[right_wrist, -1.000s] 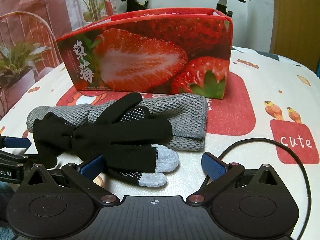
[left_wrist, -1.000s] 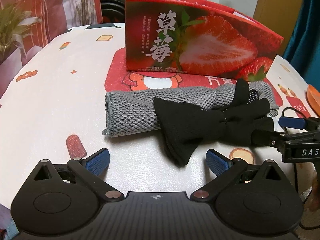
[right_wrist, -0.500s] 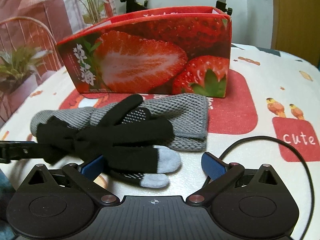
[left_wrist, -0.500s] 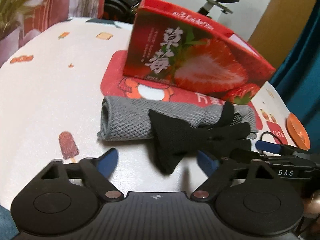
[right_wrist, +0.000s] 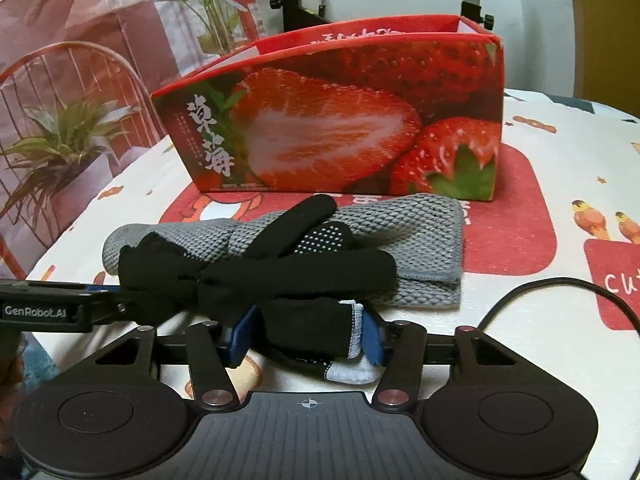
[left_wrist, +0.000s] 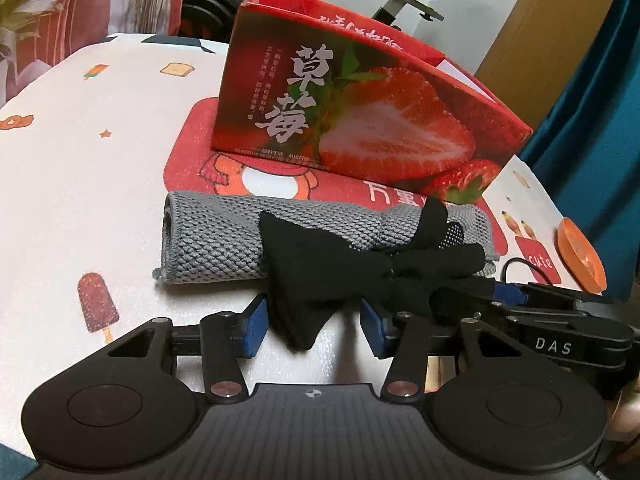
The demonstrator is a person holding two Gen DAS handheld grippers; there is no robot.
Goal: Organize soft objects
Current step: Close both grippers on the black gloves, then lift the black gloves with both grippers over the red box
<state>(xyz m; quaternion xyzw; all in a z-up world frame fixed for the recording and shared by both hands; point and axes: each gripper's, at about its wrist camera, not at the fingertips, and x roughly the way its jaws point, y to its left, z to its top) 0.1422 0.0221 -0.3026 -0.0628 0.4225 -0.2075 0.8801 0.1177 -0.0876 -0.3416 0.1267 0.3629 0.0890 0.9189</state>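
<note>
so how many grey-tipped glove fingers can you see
2, both at the near end of the black gloves, and more may be hidden. One grey tip sits between the closing right gripper pads; the other grey tip lies just below them.

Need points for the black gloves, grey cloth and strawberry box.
black gloves (left_wrist: 328,264): left wrist view, on the cuff end, near the middle.
grey cloth (left_wrist: 216,240): left wrist view, on the bare knitted left part.
strawberry box (right_wrist: 328,136): right wrist view, on the front wall, the cut-strawberry print.
</note>
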